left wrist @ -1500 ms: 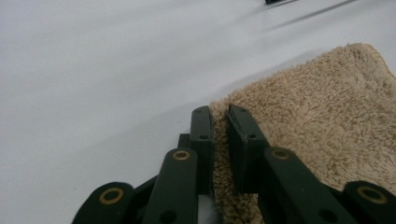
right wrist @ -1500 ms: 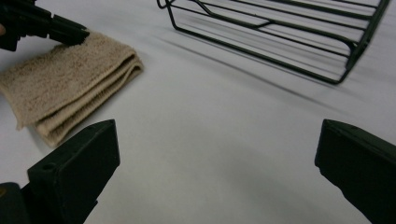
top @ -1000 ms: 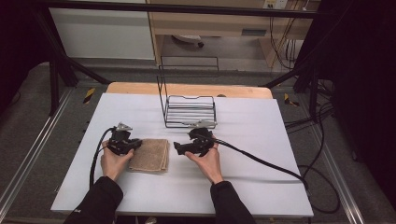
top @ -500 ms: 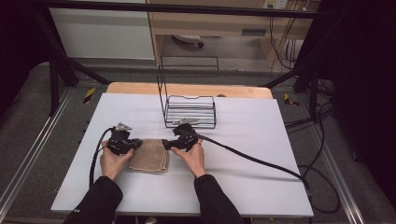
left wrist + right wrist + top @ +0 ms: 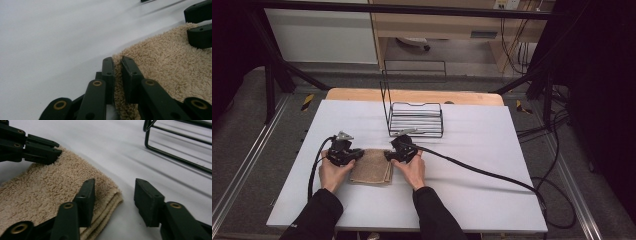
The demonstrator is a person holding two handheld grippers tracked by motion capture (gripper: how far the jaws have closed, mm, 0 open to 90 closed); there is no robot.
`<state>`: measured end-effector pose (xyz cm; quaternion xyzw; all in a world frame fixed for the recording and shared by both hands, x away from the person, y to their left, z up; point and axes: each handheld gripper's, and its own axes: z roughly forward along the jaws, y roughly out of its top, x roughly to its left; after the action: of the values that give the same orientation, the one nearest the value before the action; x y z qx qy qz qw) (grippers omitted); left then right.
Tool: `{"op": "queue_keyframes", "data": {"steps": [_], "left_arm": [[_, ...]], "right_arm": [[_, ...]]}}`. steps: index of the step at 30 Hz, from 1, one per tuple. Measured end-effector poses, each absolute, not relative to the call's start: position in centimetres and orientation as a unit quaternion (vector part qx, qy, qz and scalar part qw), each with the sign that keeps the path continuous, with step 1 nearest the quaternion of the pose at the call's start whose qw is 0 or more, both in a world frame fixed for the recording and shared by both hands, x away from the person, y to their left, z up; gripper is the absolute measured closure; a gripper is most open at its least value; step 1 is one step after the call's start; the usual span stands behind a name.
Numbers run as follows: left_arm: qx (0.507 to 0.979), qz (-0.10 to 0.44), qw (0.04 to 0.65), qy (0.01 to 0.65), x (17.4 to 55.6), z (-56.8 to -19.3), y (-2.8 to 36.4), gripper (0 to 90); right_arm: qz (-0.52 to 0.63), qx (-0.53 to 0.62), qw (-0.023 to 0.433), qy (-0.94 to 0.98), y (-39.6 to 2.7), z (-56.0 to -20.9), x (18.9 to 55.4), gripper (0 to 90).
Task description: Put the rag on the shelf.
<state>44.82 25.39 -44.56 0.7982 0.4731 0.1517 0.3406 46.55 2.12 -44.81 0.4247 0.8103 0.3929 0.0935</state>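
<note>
White table [image 5: 472, 175] filled most of the high view, its far wooden edge partly behind a black wire rack [image 5: 416, 119]. The rack's tall back frame ran up against the dark floor and was hard to trace; in the right gripper view the rack [image 5: 175, 150] was cut off at the top and right edges.

Folded tan towel [image 5: 372, 166] lay flat on the table near the person's side, between both hands, well short of the rack. Its left and right edges sat under the grippers, so its full outline was hidden.

Left gripper [image 5: 357, 155] sat at the towel's left edge, jaws narrow, pinching a ridge of towel [image 5: 160, 62] pile between the pads. Left hand [image 5: 332, 172] covered the body.

Right gripper [image 5: 388, 155] was at the towel's right edge; jaws had just been closing, now half wide. In its own view one jaw rested over the towel's [image 5: 50, 195] folded corner, the other on bare table, with the corner between them and a gap left. Right hand [image 5: 412, 170] hid the gripper's rear; the cable [image 5: 482, 172] trailed off right.
</note>
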Motion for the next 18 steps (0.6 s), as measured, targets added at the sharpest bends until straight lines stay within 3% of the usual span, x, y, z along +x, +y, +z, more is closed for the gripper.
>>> {"op": "queue_keyframes", "data": {"steps": [18], "left_arm": [[0.794,0.141,0.35,0.478,44.95,-44.6,25.71,80.7]], "right_arm": [[0.392,0.435,0.044,0.809,2.43,-45.01,46.49,80.9]]}}
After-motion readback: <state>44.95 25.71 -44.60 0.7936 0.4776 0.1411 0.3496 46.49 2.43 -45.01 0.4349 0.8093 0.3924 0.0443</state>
